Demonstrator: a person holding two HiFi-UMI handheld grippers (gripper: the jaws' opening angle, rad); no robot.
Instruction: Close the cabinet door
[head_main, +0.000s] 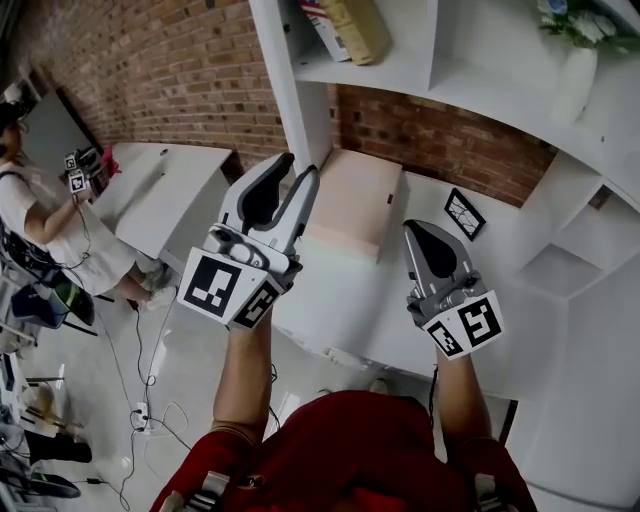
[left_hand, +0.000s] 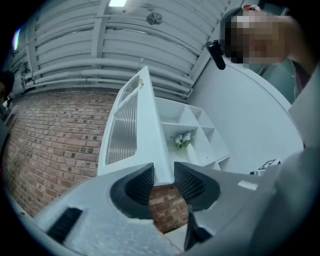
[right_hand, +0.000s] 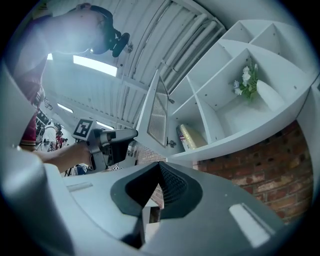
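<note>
Cabinet door (left_hand: 150, 135) edge between parted L hand-held gripper (left_hand: 162, 175) jaws, R hand-held gripper (right_hand: 159, 172) shut

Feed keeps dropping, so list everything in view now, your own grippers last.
cabinet door: one, white with ribbed pane, open off shelf unit
shelf unit: one, white, against brick wall
vase of flowers: one, white, right-hand compartment
packet: one, tan, shelf beside door
box: one, beige, on desk under shelves
picture frame: one, black, on desk right of box
desk: one, white, below shelves
other person: one, white top, far left
left gripper: one, grey, jaws apart, door edge between them
right gripper: one, grey, jaws together, empty
</note>
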